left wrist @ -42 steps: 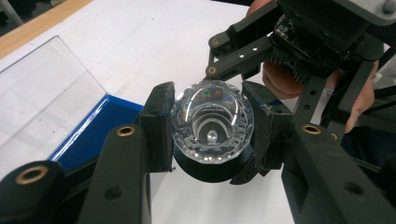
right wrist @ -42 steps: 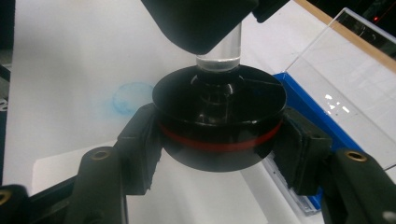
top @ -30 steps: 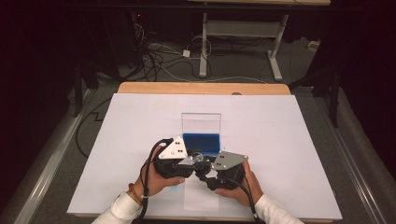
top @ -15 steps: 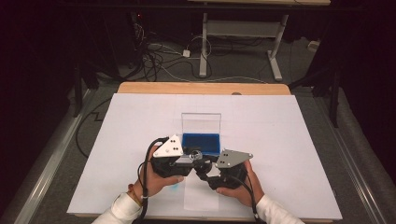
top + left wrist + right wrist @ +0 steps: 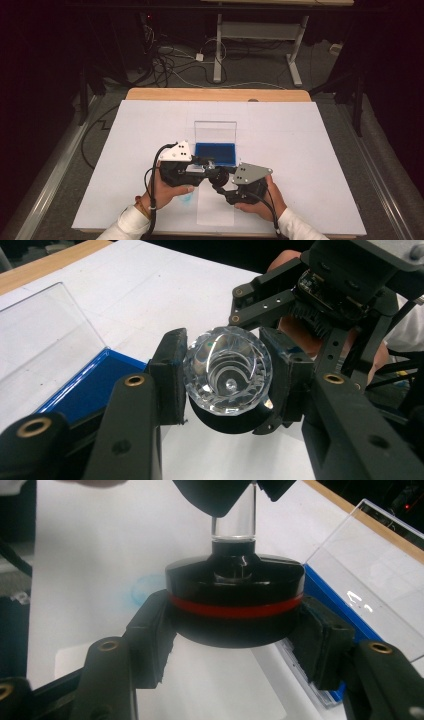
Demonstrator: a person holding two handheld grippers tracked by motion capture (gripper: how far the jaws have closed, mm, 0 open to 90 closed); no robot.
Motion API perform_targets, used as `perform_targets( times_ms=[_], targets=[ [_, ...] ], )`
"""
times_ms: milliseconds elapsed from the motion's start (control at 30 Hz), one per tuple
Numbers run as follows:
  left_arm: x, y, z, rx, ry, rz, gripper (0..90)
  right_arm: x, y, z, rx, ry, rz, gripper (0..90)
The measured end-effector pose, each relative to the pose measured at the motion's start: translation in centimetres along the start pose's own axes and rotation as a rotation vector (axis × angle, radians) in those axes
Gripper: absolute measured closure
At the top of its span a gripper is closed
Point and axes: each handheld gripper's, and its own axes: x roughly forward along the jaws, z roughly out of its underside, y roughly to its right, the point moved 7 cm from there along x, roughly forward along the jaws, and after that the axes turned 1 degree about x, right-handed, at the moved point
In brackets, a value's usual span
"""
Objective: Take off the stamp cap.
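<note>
The right gripper [image 5: 220,181] is a bit lower and farther from the blue box [image 5: 215,153] than a second ago — its grey plate sits more to the right. The left gripper [image 5: 209,164] leans a little more toward the box. The two grippers now meet at a sharper angle — both hands sit slightly lower on the white table [image 5: 310,150].

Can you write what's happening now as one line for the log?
left gripper: shut on crystal top | right gripper: shut on black base | box: open
</note>
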Motion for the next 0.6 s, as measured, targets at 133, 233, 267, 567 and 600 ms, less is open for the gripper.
perform_targets(
  times_ms=[133,233,267,567,600],
  targets=[
    [0.2,0.0,0.1,-0.002,-0.011,0.007,55.3,0.0,-0.1,0.1,-0.006,-0.019,-0.006,39.6],
    [0.2,0.0,0.2,-0.003,-0.019,0.012,55.3,0.1,-0.1,0.2,-0.007,-0.029,-0.006,39.6],
    [0.3,-0.1,0.2,-0.002,-0.023,0.013,55.3,0.1,-0.1,0.3,-0.007,-0.031,-0.008,39.6],
    [-0.9,-1.1,-0.3,-0.007,0.011,-0.038,55.3,1.9,-2.4,0.7,-0.106,-0.087,-0.05,39.6],
    [-1.0,-1.2,-0.3,-0.009,0.011,-0.041,55.3,1.7,-2.2,0.8,-0.1,-0.081,-0.05,39.6]
  ],
)
